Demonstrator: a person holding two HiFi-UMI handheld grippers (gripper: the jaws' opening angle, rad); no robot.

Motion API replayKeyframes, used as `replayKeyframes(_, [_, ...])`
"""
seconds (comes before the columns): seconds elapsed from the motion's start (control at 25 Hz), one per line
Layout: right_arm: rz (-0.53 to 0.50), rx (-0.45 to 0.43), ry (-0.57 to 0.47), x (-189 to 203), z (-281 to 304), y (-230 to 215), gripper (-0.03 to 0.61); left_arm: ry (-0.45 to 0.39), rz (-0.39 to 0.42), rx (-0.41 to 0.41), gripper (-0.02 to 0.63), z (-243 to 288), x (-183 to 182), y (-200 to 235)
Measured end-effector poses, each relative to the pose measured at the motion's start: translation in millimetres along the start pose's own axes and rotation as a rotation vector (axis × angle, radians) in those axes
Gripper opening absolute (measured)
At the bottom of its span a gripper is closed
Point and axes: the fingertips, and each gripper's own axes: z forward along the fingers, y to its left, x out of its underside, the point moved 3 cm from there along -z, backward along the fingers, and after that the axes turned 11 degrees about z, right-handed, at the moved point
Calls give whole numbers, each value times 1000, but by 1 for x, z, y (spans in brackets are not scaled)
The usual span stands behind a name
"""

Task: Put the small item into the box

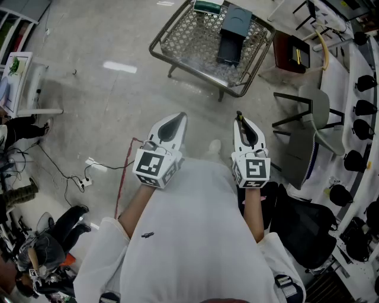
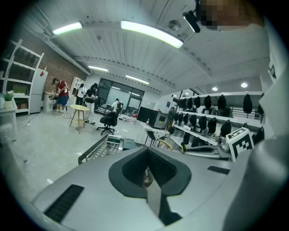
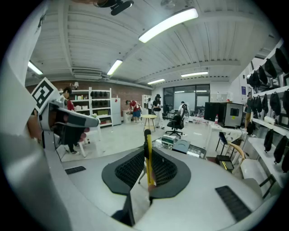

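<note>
My right gripper (image 1: pixel 240 118) (image 3: pixel 148 173) is shut on a thin yellow stick (image 3: pixel 147 158) with a black tip, which stands up between the jaws; only its dark tip (image 1: pixel 238 114) shows in the head view. My left gripper (image 1: pixel 176 120) (image 2: pixel 146 173) is shut with nothing in it. Both are held in front of the person's white shirt, above the floor. A dark open box (image 1: pixel 232 32) (image 3: pixel 183 145) (image 2: pixel 128 144) lies on a wire-mesh table (image 1: pixel 177 35) ahead, well beyond both grippers. A green item (image 1: pixel 207 7) sits at that table's far end.
A grey chair (image 1: pixel 314 118) and a black office chair (image 1: pixel 302 228) stand to the right. A white bench (image 1: pixel 349 77) with several black headsets runs along the right edge. A power strip (image 1: pixel 83 180) with cables lies on the floor at left. People stand far off.
</note>
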Motion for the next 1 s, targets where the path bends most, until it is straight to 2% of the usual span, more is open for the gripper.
replayKeyframes(0.2, [0,-89,-89,-39,-12,-12,41,-19,-7,-12,2,21,-9,-37])
replayKeyframes(0.32, [10,-116,-120,-49,-25,-32,41,-30,8,-4,2,39,-16,-65])
replayKeyframes(0.64, [47,-189,-120,-44,-50,-70,41,-34,18,-49,2,55,-21,-108])
replayKeyframes(1.0, [69,-231,-139,-36,-73,-116,43,-38,16,-102,2,77,-19,-157])
